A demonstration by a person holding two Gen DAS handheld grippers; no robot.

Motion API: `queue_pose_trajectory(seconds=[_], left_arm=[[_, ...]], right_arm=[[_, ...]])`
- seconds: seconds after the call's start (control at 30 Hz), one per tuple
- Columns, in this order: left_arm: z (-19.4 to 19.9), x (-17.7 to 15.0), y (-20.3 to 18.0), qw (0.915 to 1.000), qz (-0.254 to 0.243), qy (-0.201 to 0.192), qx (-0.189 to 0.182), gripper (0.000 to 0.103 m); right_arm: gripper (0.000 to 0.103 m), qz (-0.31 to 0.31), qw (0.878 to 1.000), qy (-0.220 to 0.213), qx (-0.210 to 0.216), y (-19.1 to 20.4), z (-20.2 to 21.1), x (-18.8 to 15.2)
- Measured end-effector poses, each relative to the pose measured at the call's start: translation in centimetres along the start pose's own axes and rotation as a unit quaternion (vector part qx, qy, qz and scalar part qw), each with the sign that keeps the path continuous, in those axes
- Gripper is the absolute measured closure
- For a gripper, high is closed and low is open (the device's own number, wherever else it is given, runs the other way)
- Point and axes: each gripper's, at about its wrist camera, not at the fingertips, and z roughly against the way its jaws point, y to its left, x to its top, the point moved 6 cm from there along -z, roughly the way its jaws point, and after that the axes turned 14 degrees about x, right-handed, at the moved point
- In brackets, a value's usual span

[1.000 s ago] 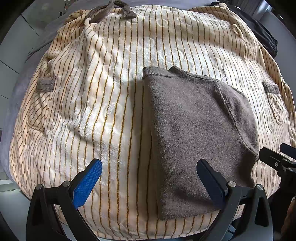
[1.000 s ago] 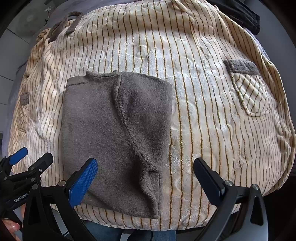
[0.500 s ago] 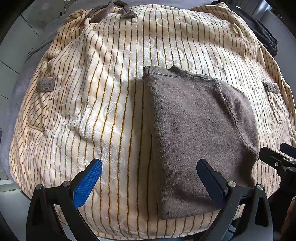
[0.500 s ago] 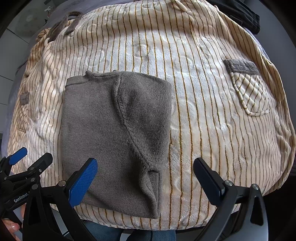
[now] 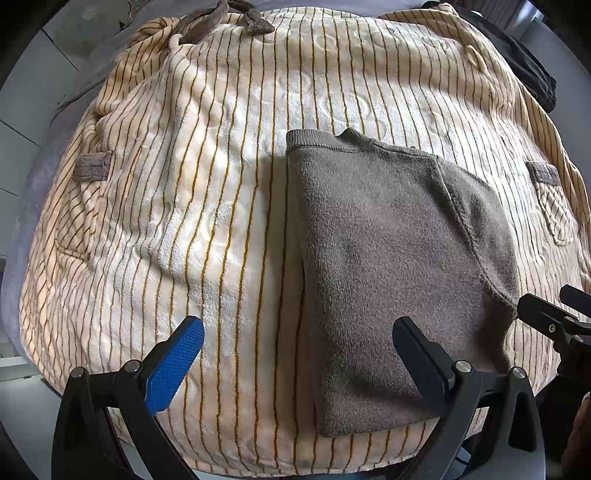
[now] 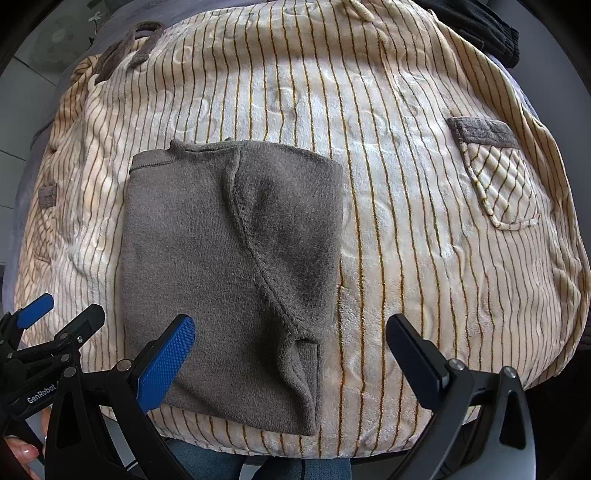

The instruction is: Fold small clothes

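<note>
A small grey-brown fleece garment [image 5: 388,266] lies folded flat on a cream striped fleece robe [image 5: 184,206]; it also shows in the right wrist view [image 6: 221,258], with a sleeve folded across its right part. My left gripper [image 5: 295,343] is open and empty, hovering over the garment's near left edge. My right gripper [image 6: 291,347] is open and empty, hovering over the garment's near right corner. The right gripper's tips show at the right edge of the left wrist view [image 5: 546,317], and the left gripper shows at the left edge of the right wrist view [image 6: 48,328].
The striped robe [image 6: 406,184] covers the surface; it has a grey-trimmed pocket [image 6: 498,184] at right and a grey belt [image 5: 221,18] at the far end. A dark garment [image 6: 491,26] lies at the far right.
</note>
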Motion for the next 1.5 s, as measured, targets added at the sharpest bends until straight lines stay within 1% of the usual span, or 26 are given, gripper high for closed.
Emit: queue_pose_trajectory(seconds=[0.7,1.5], left_arm=[[-0.05,0.05,0.00,1.0000,0.001,0.001,0.001,0.001],[-0.51,0.13,0.73,0.9997,-0.011,0.003,0.019,0.001]], right_arm=[[0.000,-0.002,1.000,0.001,-0.002,-0.04,-0.22,-0.14],[0.000,0.005,1.000,0.004,-0.006,-0.31,-0.35,0.20]])
